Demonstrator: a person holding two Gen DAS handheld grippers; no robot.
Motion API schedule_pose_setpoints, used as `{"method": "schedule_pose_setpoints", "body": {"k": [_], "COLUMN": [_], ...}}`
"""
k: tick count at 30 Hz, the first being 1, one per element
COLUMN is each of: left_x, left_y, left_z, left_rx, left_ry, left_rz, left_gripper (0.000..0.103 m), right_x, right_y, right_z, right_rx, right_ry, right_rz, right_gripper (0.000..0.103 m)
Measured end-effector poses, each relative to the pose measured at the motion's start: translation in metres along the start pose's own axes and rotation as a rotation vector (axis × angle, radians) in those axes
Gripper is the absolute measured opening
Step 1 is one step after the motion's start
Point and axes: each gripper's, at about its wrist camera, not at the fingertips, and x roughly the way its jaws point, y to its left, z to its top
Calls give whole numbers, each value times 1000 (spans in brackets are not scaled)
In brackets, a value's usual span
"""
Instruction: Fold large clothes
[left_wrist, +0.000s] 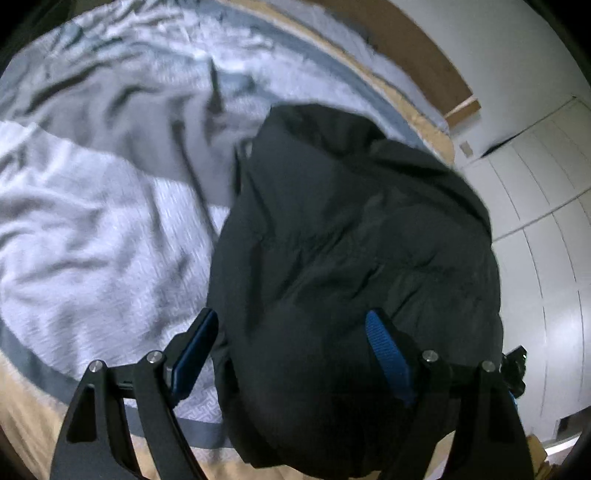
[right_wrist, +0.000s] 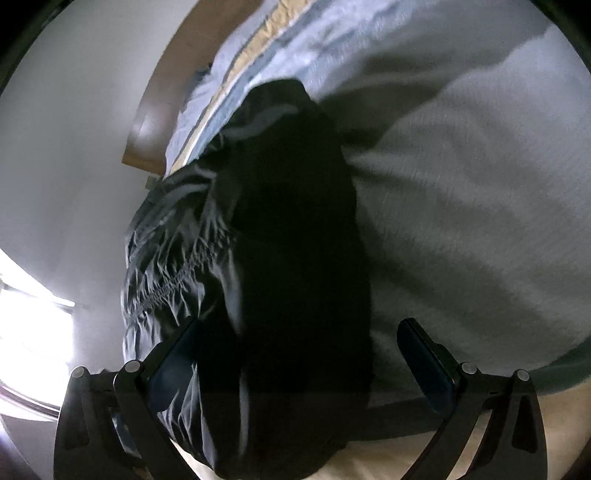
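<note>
1. A black padded jacket (left_wrist: 354, 236) fills the centre and the lower right of the left wrist view; it hangs as a puffy bundle over a bed, and its lower part runs down between the fingers of the left gripper (left_wrist: 295, 354).
2. The jaws of the left gripper stand wide; the right blue pad (left_wrist: 388, 358) lies against the dark cloth, while the left pad (left_wrist: 194, 354) sits at the edge of the jacket; whether the pads really press on the cloth I cannot tell.
3. In the right wrist view the same jacket (right_wrist: 291, 236) stands as a tall dark mass in the middle of the frame; a wrinkled, shiny part with a stitched seam shows on its left side.
4. The right gripper (right_wrist: 306, 354) is also wide open; its left pad is half covered by the cloth and its right pad (right_wrist: 424, 365) is clear of the jacket, with bedding behind it; a grip cannot be confirmed here.
5. Under the jacket lies a rumpled white and grey quilt (left_wrist: 92, 206) with a grey band along its border; a tan sheet (left_wrist: 26, 417) shows at the lower left.
6. A brown headboard (left_wrist: 417, 48) is at the upper right; white cupboard doors (left_wrist: 546, 206) stand at the right edge.
</note>
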Motion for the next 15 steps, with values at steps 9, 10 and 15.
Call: {"method": "schedule_pose_setpoints", "body": {"k": [9,10,15], "left_x": [32,39,75], "left_y": [21,22,31], "left_z": [17,21,36], "left_rx": [-9,-8,-15], "left_ry": [105,122,198], "left_rz": [-64,-75,-147], "left_gripper": [93,95,103], "right_x": [33,36,49], "right_y": [-7,-6,-1], "right_z": [0,4,9], "right_rx": [13,2,-27], "right_ry": [140,146,169], "right_rz": [46,42,73], "right_gripper": [103,103,103]}}
